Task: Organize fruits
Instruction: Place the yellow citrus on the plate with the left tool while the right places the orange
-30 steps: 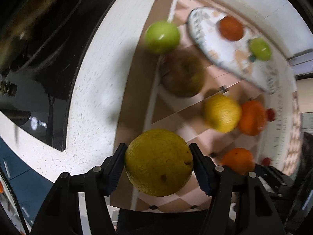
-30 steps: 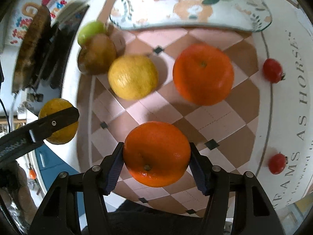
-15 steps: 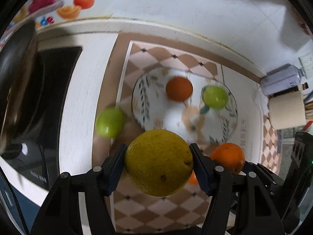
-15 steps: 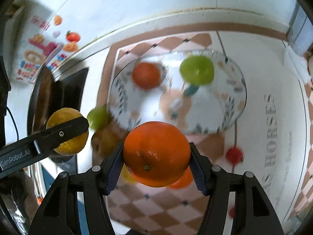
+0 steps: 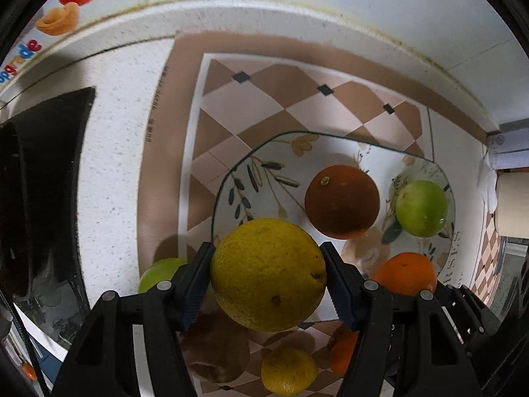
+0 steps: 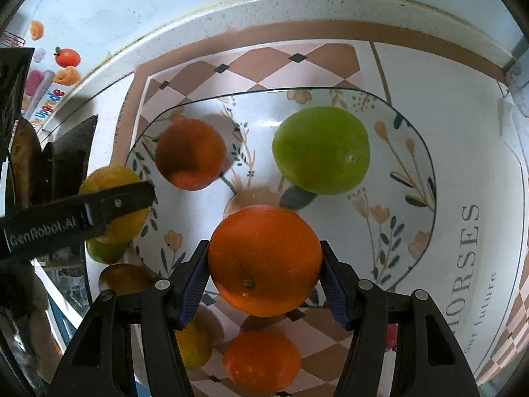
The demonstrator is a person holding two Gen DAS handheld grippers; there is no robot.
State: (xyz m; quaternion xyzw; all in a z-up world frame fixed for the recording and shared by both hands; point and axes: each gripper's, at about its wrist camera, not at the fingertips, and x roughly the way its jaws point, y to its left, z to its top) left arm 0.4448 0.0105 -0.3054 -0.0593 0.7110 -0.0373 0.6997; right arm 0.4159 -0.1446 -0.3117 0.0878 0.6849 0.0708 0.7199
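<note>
Now both fruits hang over the floral glass plate point(image 6: 410, 241): the rough yellow citrus point(image 5: 267, 274) clamped in the left tool point(image 5: 266, 284), the smooth orange point(image 6: 264, 259) clamped in the right tool point(image 6: 264, 278). Placing seems the step in hand; next, each should lower into bare space beside the plated dark orange point(image 6: 190, 154) and green apple point(image 6: 320, 149), then release.

Light: bright, even, from overhead; we see soft shadows under fruit on plate point(image 6: 413, 152).
Glare: small highlight on green apple point(image 6: 320, 150).
Focus: sharp centre; slight blur at edges.
Distortion: strong fisheye, black vignette corners.
</note>
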